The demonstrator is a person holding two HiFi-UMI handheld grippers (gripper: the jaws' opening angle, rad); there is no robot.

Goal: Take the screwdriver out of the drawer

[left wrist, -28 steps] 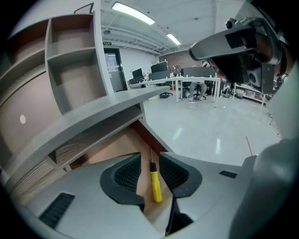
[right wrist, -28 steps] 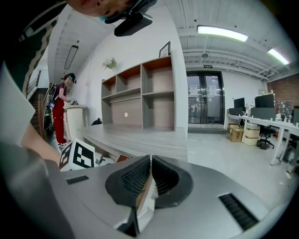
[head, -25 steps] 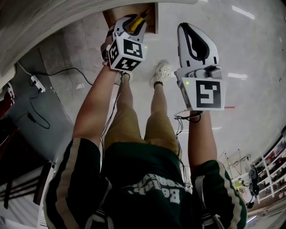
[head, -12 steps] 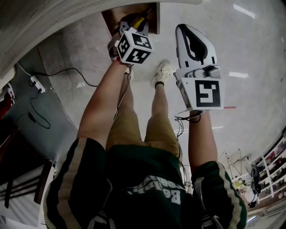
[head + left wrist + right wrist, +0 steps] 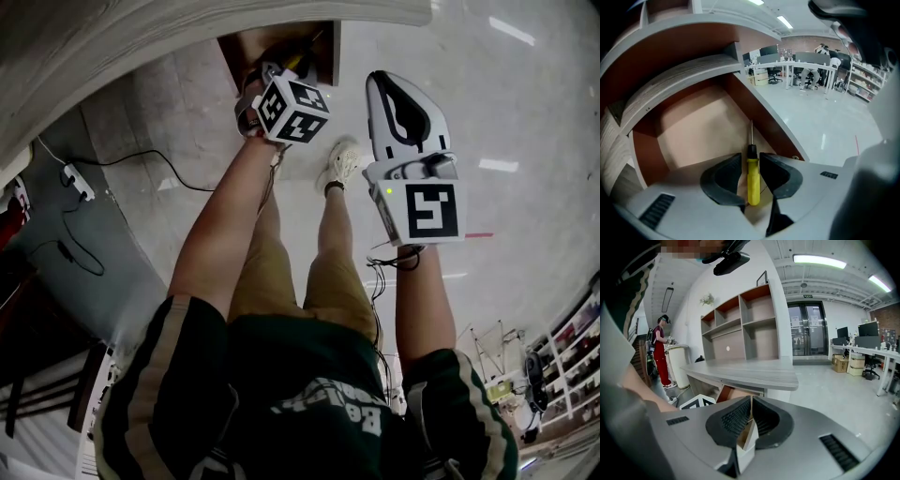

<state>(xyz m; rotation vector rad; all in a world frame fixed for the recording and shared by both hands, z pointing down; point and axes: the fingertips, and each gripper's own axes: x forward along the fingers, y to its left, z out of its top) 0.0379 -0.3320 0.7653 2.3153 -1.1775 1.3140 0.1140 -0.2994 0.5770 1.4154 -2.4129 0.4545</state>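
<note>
A grey wood-grain table curves from 10 to 12 o'clock in the head view. A brown drawer stands open under its edge at 12. Below is a pale glossy floor, where a black cable and a white power strip lie at 9 o'clock.

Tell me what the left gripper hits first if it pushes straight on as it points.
Probably the brown inner panel of the drawer: the left gripper, shut on the yellow screwdriver, aims into it, blade leading. Depth is unclear.
</note>
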